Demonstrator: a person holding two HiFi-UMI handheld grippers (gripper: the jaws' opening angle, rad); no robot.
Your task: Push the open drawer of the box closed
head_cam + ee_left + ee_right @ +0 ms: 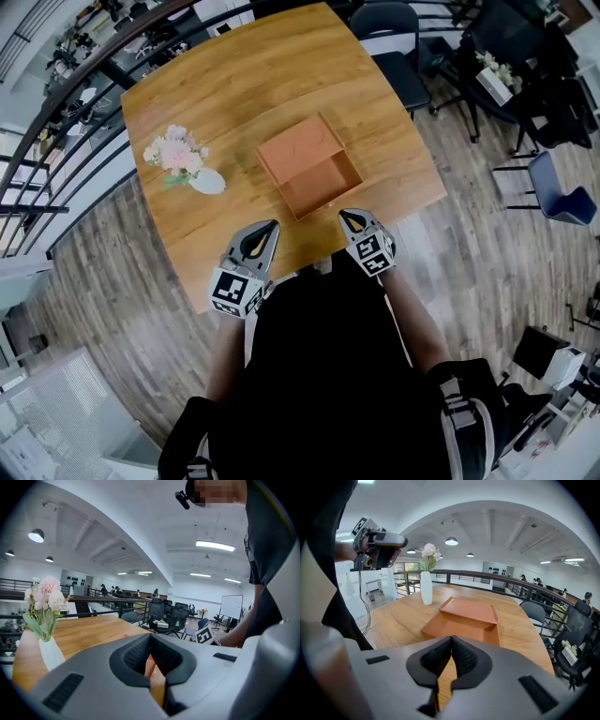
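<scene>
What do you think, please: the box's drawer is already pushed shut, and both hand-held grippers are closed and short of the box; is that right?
Not quite: the drawer is open, pulled out of the box toward the person, as the head view shows. The rest holds: the left hand-held gripper and the right hand-held gripper are closed and short of the box.

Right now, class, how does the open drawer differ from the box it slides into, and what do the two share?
The drawer is an open, empty tray, while the box shows a closed, flat top. The drawer sticks out toward the table edge nearest the person, whereas the box sits farther in. Both are the same orange and lie flat on the wooden table.
</scene>
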